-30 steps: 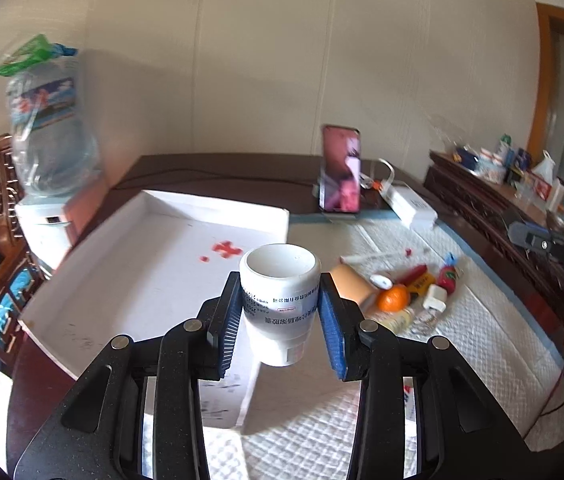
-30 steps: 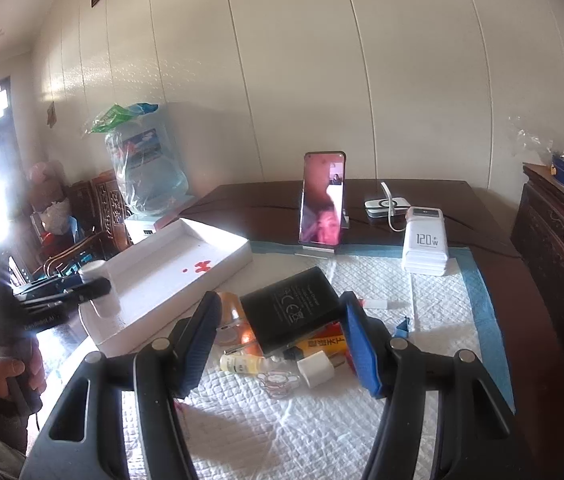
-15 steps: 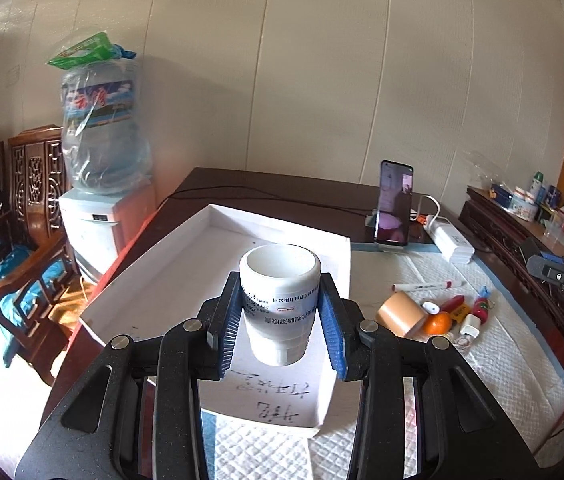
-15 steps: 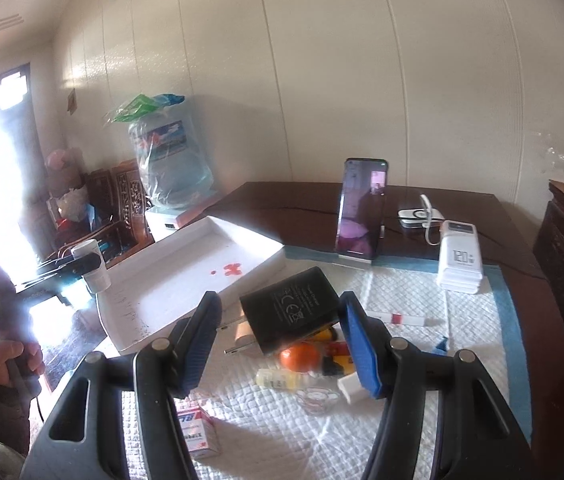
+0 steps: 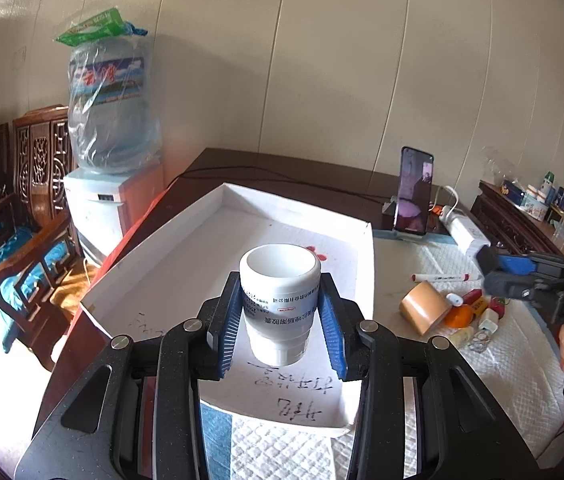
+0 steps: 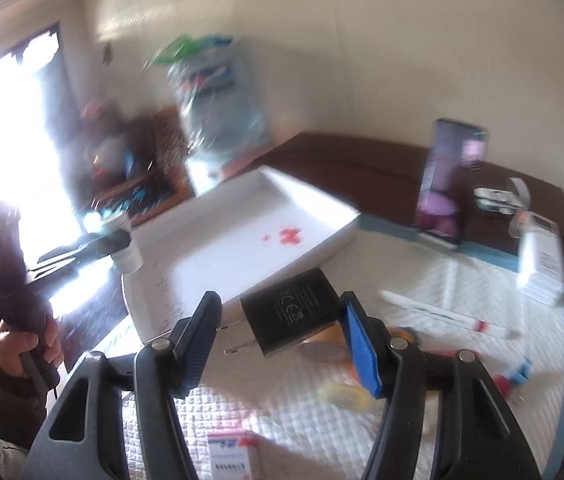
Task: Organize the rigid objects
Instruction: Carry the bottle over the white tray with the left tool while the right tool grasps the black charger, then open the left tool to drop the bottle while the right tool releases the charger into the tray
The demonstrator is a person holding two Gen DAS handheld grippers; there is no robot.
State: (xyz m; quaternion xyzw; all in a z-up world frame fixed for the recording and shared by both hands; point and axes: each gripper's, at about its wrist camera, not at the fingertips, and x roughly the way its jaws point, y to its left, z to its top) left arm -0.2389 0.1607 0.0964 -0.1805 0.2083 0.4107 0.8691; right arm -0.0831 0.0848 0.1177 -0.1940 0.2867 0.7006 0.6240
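My left gripper (image 5: 282, 324) is shut on a white pill bottle (image 5: 280, 300), held upside down above the near end of the white tray (image 5: 154, 280). My right gripper (image 6: 282, 344) is shut on a black plug charger (image 6: 293, 316), its prongs pointing left, held above the white quilted mat just right of the tray (image 6: 321, 200). The right wrist view is blurred. The right gripper (image 5: 521, 276) also shows at the right of the left wrist view, and the left gripper with the bottle (image 6: 126, 248) shows at the tray's left edge in the right wrist view.
Small items lie on the mat: a tan tape roll (image 5: 421, 308), an orange ball (image 5: 457, 316), a marker (image 5: 441, 278), small bottles. A phone on a stand (image 5: 411, 196) and a white power bank (image 5: 465, 230) stand behind. A water dispenser (image 5: 110, 140) and wooden chair are left of the table.
The left gripper has moved the bottle further over the tray's near end. The right gripper has swung left and down toward the tray with the charger; its view is now blurred.
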